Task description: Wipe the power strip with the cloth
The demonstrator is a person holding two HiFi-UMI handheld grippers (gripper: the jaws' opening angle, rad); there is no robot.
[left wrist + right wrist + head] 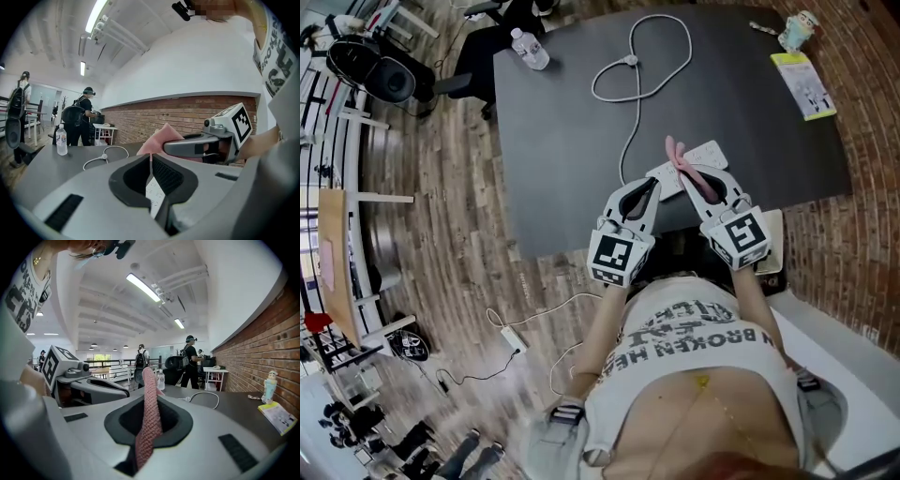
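Upper left of the head view: a water bottle (531, 49) stands on the dark table (562, 141), well apart from the work. Upper centre: a white cable (637, 94) loops and runs down to the power strip.

Centre, left gripper (652, 184): the tongs are closed, pads together (151, 157). A sliver of white shows through the gap below them, probably the strip lying underneath. Nothing looks pinched. The tips sit just beside the strip's near left end.

Centre right: the power strip (705, 153) lies flat near the table's front edge, angled up to the right.

Right gripper (688, 175): the tongs are clamped on the pink cloth (149, 418). It stands up out of the jaws and pokes forward over the strip's left part (677, 153). Whether it touches the strip I cannot tell.

Far right: a yellow-green booklet (803, 84), not involved.

Progress, as a judgement: the cloth is in the grip and brought to the strip. No wiped stretch can be made out. The pass along the strip's length looks left to do, perhaps with the left gripper steadying.
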